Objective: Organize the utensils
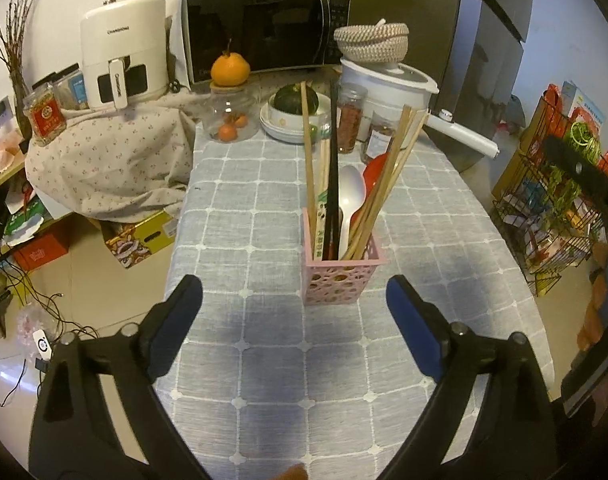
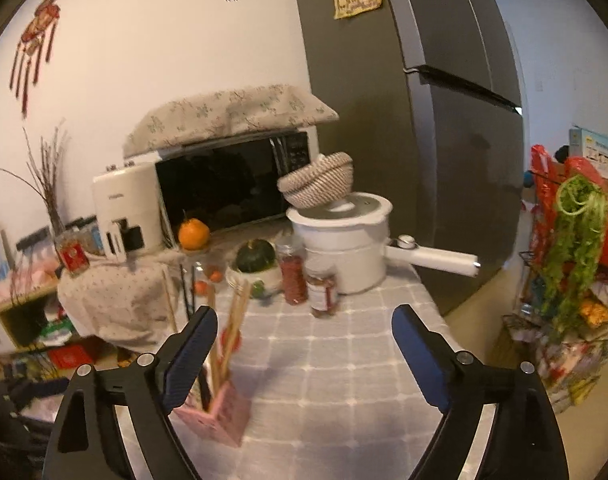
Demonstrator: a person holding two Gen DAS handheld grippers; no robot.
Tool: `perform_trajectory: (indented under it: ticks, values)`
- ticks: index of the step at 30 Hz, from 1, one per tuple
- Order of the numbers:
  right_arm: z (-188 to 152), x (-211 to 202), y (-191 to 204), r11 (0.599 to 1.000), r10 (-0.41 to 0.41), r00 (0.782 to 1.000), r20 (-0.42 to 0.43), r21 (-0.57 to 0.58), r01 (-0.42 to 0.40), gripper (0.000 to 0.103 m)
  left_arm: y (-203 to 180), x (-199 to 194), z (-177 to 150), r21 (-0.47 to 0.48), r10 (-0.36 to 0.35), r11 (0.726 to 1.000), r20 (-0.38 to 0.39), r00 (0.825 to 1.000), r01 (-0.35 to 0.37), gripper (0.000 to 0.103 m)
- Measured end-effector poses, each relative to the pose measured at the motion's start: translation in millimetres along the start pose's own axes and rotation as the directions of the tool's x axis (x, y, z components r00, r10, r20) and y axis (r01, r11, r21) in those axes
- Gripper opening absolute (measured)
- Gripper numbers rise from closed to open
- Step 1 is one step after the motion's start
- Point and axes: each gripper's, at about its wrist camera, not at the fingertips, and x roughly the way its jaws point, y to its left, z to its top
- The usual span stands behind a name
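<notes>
Left wrist view: the left gripper (image 1: 294,292) has its jaws spread wide, with nothing between them, above a grey-blue checked tablecloth (image 1: 264,360). Just ahead of the fingertips and between them stands a pink perforated utensil holder (image 1: 338,280), upright on the cloth. It holds several light wooden chopsticks (image 1: 380,192) leaning right, one more wooden chopstick (image 1: 307,152) leaning slightly left, a black chopstick (image 1: 334,160) nearly upright, a white spoon (image 1: 350,196) and a red utensil (image 1: 374,172) behind it. Farther back on the table sit two spice jars (image 1: 350,118), a white bowl with a dark green squash (image 1: 296,98), a glass jar (image 1: 228,114) with an orange (image 1: 230,68) on its lid, and a white pot with a long handle (image 1: 392,84) carrying a woven basket (image 1: 372,42). Behind these are a black microwave (image 1: 264,28) and a white air fryer (image 1: 122,52).

Right wrist view: the right gripper (image 2: 304,322) is likewise wide open and grips nothing. The pink holder (image 2: 220,412) lies low on the left, partly hidden behind the left finger (image 2: 192,356), with chopsticks (image 2: 234,320) rising beside that finger; whether they touch it cannot be told. The cloth (image 2: 336,380) between the fingers is bare. Beyond stand the jars (image 2: 294,276), the squash (image 2: 256,256), the white pot (image 2: 344,240), the microwave (image 2: 224,188) and a dark refrigerator (image 2: 444,140)
</notes>
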Motion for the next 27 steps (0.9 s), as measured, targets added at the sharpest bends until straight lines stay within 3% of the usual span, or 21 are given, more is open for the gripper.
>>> perform_trajectory:
  ticks: [6, 13, 20, 27]
  values:
    - [-1, -11, -12, 0.998, -0.038, 0.998, -0.056, -0.05, 0.035, 0.101, -6, -16, 0, -0.042, 0.041, 0.998, 0.067, 0.997, -0.038, 0.1]
    - [-3, -20, -17, 0.996, -0.03, 0.992, -0.121, -0.087, 0.019, 0.103, -22, -32, 0, -0.044, 0.086, 0.996, 0.123, 0.989, -0.081, 0.102]
    - [-10, -15, -14, 0.988, -0.095, 0.976, -0.197, -0.138, 0.068, 0.103, -33, -36, -1, -0.063, 0.121, 0.992, 0.151, 0.981, -0.113, 0.102]
    - [-12, -11, -21, 0.993, -0.076, 0.97, -0.229, -0.1, 0.054, 0.103, -37, -35, 0, -0.072, 0.115, 0.992, 0.155, 0.981, -0.105, 0.102]
